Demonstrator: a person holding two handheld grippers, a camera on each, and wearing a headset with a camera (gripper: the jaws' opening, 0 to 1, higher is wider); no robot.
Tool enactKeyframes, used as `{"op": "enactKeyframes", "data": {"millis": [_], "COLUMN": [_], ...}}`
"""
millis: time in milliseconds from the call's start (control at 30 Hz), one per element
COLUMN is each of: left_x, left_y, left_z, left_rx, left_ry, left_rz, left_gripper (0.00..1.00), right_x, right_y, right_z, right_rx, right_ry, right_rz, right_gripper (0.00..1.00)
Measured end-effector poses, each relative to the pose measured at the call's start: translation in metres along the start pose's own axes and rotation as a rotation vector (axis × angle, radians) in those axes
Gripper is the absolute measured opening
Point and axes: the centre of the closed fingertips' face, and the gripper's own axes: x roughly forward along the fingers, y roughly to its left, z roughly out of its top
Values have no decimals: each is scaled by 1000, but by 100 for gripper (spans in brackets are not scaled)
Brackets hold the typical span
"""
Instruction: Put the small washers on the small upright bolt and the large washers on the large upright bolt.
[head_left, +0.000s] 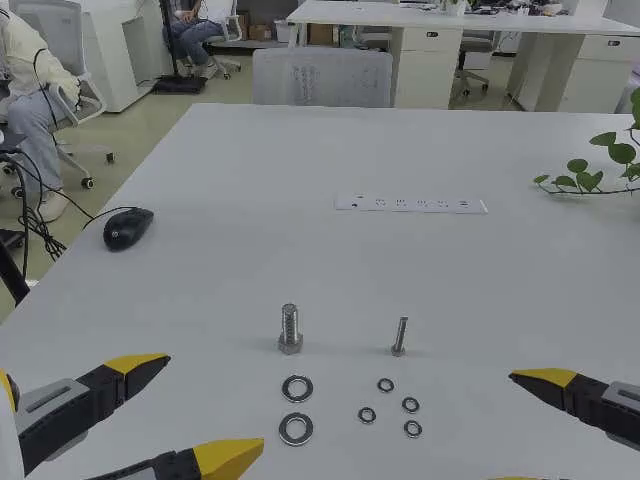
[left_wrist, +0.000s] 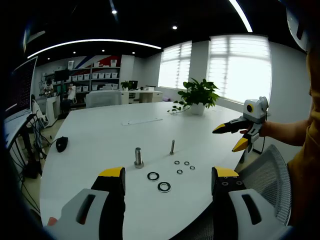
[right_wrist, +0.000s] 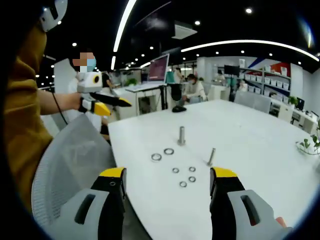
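The large bolt (head_left: 290, 329) stands upright on its head on the white table (head_left: 300, 160). The small bolt (head_left: 399, 337) stands upright to its right, well apart. Two large washers (head_left: 296, 388) lie flat in front of the large bolt, one nearer than the other. Four small washers (head_left: 385, 385) lie in a loose cluster in front of the small bolt, none touching. The left gripper (head_left: 190, 412) and right gripper (right_wrist: 167, 175) hover at the near edge, either side of the washers, jaws spread wide and holding nothing. Farther back lie a black mouse (head_left: 128, 227) and what looks like a flush power strip (head_left: 411, 204).
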Motion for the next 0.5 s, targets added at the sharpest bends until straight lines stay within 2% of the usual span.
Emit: {"op": "enactKeyframes", "data": {"millis": [133, 500], "left_x": [-2, -6], "left_y": [2, -1], "left_z": [4, 0], "left_rx": [-1, -1], "left_ry": [-17, -12], "left_rz": [9, 8], "left_gripper": [69, 69], "right_x": [-1, 1], "right_y": [1, 8], "right_z": [1, 1], "right_rx": [-4, -11], "right_ry": [4, 10], "right_rz": [1, 11], "right_gripper": [69, 69]}}
